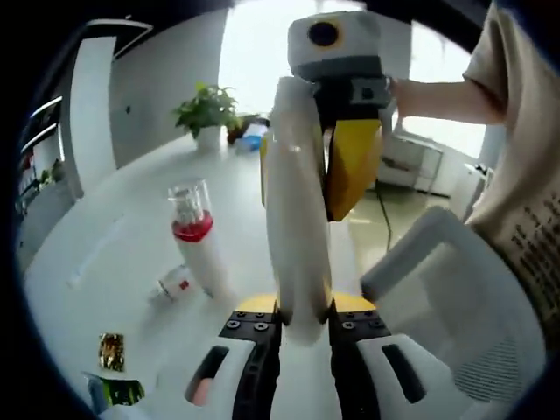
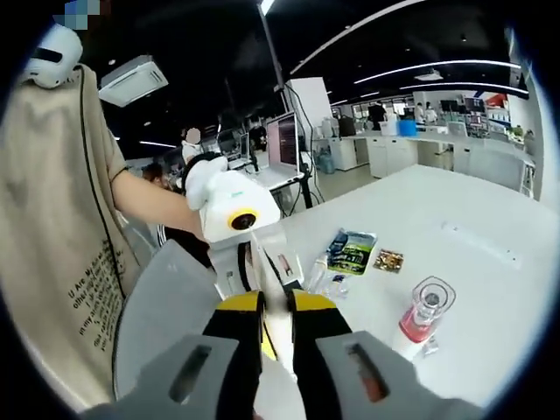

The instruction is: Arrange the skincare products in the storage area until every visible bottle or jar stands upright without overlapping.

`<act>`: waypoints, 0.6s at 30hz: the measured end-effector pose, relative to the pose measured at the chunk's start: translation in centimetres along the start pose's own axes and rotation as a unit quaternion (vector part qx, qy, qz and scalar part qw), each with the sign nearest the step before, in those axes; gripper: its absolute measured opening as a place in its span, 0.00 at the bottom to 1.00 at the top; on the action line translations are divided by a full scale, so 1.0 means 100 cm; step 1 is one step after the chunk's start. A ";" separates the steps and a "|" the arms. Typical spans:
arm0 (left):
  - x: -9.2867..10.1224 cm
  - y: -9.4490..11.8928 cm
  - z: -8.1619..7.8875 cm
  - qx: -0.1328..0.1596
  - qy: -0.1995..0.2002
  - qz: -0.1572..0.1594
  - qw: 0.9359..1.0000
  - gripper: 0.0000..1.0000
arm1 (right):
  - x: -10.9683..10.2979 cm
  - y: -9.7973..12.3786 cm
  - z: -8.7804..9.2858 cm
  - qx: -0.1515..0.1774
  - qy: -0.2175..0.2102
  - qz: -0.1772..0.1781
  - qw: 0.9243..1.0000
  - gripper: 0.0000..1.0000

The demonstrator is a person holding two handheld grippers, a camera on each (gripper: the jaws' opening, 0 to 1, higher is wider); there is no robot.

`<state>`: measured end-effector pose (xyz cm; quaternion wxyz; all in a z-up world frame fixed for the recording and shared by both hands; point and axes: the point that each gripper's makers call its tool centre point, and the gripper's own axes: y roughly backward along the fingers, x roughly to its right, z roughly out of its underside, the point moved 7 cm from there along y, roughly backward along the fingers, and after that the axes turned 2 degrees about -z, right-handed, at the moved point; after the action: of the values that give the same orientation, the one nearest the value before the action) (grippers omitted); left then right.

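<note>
A: On the white table [image 1: 131, 219], what's standing?

B: One white bottle with a red band and clear cap [image 1: 196, 234], upright, left of the left gripper's [image 1: 297, 315] jaws and well clear of them. A small white bottle [image 1: 173, 285] lies on its side at its base, touching or nearly so; can't tell which.

A: Left jaws?

B: Pinched tight on a tall white tube [image 1: 296, 201] that rises straight up between them. The right gripper [image 1: 350, 166], yellow jaws pointing down, is at the tube's upper part from the right side. It looks clamped there.

A: Confirm from the right gripper view?

B: The right gripper [image 2: 269, 311] has its jaws nearly together, with the pale edge of the tube [image 2: 267, 280] wedged in the narrow gap. The left gripper [image 2: 232, 210] sits just beyond, held by the person's hand.

A: Other items?

B: In the right gripper view, the red-banded bottle [image 2: 423, 319] is off to the right of the jaws, apart. A green sachet [image 2: 353, 250] and a small gold packet [image 2: 388, 260] lie flat farther back, side by side. A grey chair back [image 1: 455, 306] is at the table edge, and a potted plant [image 1: 206, 109] at the far end.
</note>
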<state>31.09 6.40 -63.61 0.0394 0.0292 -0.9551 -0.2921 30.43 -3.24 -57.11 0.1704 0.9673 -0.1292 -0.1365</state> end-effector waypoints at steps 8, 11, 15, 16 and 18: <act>-0.003 -0.009 0.009 -0.019 -0.006 -0.002 1.000 0.17 | 0.007 -0.001 0.015 0.002 -0.023 0.005 1.000 0.11; -0.004 -0.011 0.012 -0.023 -0.006 -0.004 1.000 0.17 | 0.009 -0.001 0.019 -0.002 -0.025 0.006 1.000 0.11; -0.006 -0.014 0.015 -0.017 -0.006 -0.010 1.000 0.17 | 0.011 -0.001 0.021 -0.005 -0.027 0.007 1.000 0.11; -0.006 -0.015 0.016 -0.019 -0.009 -0.012 1.000 0.17 | 0.011 -0.001 0.022 -0.008 -0.028 0.007 1.000 0.12; -0.006 -0.016 0.019 -0.030 -0.019 -0.013 0.999 0.17 | 0.011 -0.004 0.025 -0.023 -0.026 0.006 0.999 0.12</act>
<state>31.59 6.17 -66.09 0.0181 0.0353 -0.9461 -0.3214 30.78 -4.00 -59.77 0.1904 0.9584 -0.1363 -0.1635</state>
